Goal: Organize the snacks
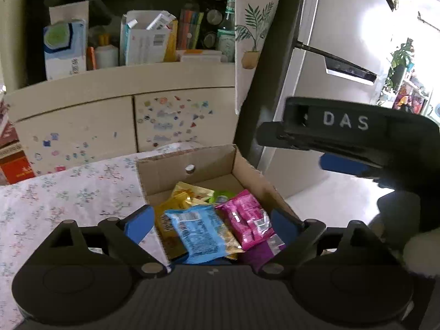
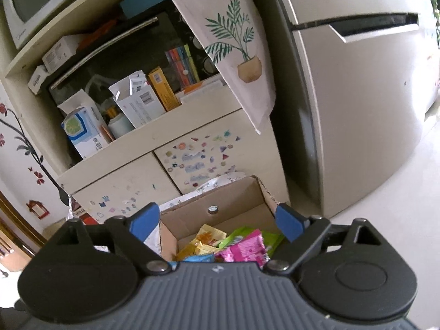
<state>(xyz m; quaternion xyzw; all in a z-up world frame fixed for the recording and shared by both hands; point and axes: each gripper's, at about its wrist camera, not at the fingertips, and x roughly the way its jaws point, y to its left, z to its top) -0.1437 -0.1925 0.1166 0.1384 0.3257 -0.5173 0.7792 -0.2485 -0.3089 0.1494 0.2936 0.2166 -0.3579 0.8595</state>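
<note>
While both tools gape, perhaps five snacks show.

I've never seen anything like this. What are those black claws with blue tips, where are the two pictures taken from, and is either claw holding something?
No robot here: a person carries one two-finger gripper in each hand, each with a camera looking along its fingers. One picture is from the left gripper, the other from the right gripper. Both look down into an open cardboard box on a flowered cloth. Inside lie snack packets, including a blue packet, a pink packet and a yellow packet. Both grippers are open and hold nothing. The dark bar marked DAS is the right gripper seen from the side.
</note>
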